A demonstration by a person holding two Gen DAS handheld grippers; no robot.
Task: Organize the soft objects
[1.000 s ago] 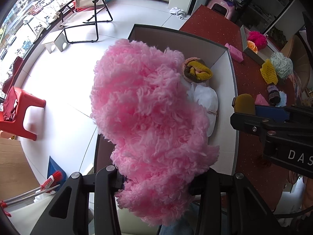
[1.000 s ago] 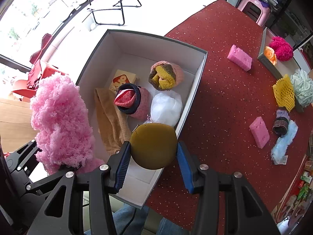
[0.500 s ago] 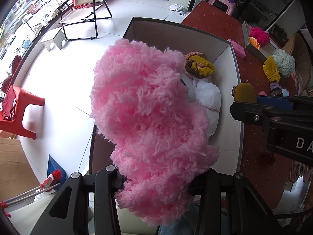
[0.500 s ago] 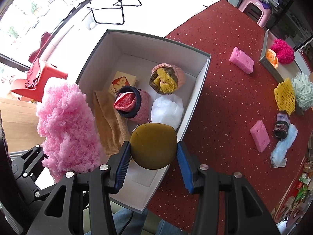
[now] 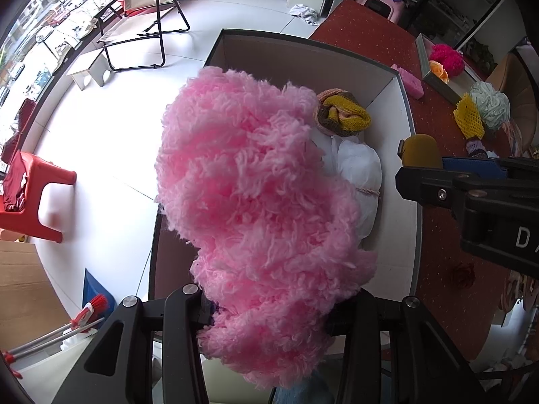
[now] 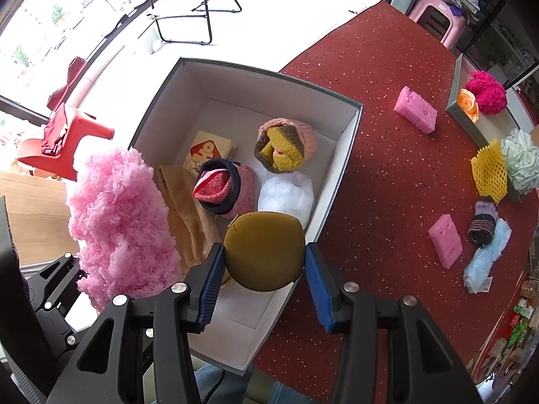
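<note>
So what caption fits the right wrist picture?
Right gripper holds a brown sponge over the white box of soft things.

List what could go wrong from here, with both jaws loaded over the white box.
1. The pink fluffy bundle in the left gripper hangs at the white box rim's outer side; released there, part may spill outside.
2. It blocks most of the left wrist view, so placing it is partly blind.
3. The box floor is crowded: the olive round sponge in the right gripper may land on the white bag or striped hat and roll.
</note>
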